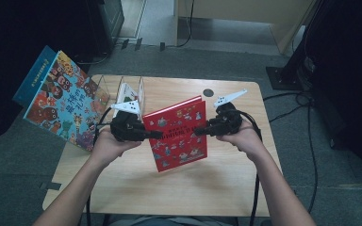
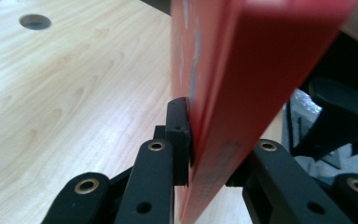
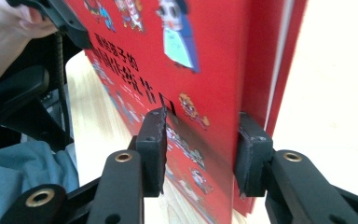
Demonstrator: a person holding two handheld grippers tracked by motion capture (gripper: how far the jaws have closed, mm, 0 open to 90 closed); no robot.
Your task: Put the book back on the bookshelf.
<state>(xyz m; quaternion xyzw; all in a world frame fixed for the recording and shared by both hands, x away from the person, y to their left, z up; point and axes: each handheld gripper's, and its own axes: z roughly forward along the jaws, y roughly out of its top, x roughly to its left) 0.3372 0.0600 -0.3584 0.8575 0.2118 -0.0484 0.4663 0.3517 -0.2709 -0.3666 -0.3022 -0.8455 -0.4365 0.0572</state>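
Observation:
A red picture book [image 1: 179, 134] hangs upright and tilted above the wooden table [image 1: 169, 188], between both hands. My left gripper [image 1: 156, 135] is shut on its left edge. In the left gripper view the pads [image 2: 179, 135] press against the red cover [image 2: 261, 70]. My right gripper [image 1: 199, 132] sits at the book's right edge. In the right gripper view its jaws [image 3: 200, 149] straddle the book [image 3: 205, 70]. One pad [image 3: 154, 140] stands slightly off the printed cover, so the jaws are open around it.
A large colourful book [image 1: 61, 101] leans at the table's left edge with a blue one [image 1: 33, 77] behind it. A clear file rack [image 1: 129, 92] stands at the back left. A cable hole [image 1: 209, 92] sits at the back centre. Cables trail across the floor on the right.

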